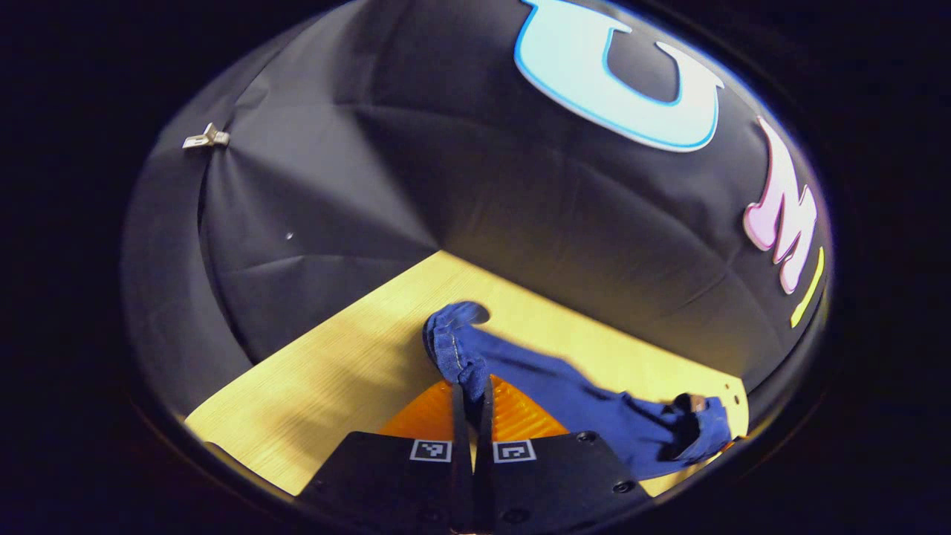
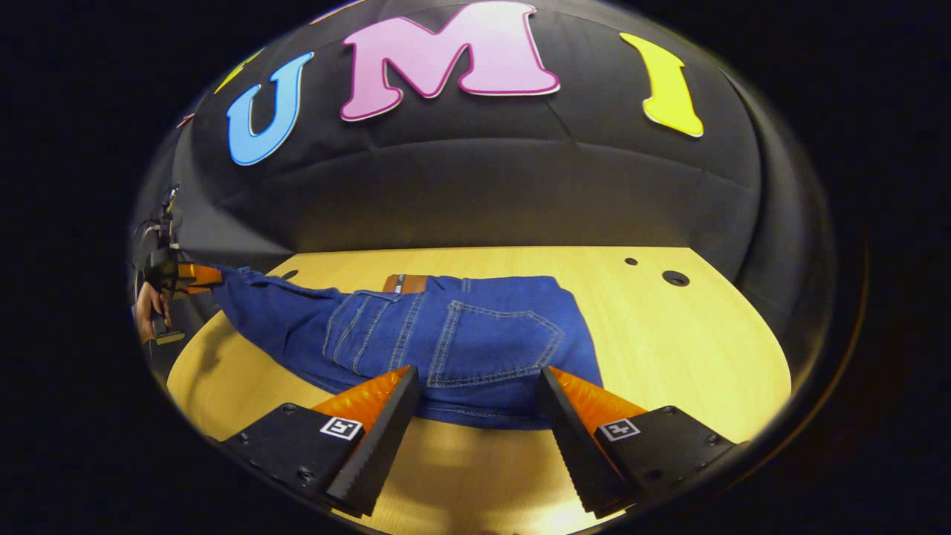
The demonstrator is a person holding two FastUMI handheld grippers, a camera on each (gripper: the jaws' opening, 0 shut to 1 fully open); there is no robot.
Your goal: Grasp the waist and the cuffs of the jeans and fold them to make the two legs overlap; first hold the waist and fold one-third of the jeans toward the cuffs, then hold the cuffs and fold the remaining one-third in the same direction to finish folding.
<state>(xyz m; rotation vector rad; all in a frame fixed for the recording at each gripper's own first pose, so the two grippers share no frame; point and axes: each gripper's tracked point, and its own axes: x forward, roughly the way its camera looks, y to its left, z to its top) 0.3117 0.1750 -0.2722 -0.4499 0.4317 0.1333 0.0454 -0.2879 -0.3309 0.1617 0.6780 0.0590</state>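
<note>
Now my left fingers (image 1: 471, 386) are squeezing tight on the cuffs (image 1: 455, 349) of the jeans (image 1: 594, 405), with the blue cloth bunching up between the two tips. From there the leg is stretching away across the yellow wooden table (image 1: 349, 364) toward the waist end. My right fingers (image 2: 475, 416) are spreading wide apart and holding nothing. They are hovering just over the near edge of the jeans (image 2: 461, 334), one on each side of the back pocket (image 2: 494, 345). A brown patch (image 2: 405, 283) is showing at the waist. Far off, my other gripper (image 2: 174, 276) is lifting the leg up off the table (image 2: 706, 349), with a hand (image 2: 148, 305) holding it.
</note>
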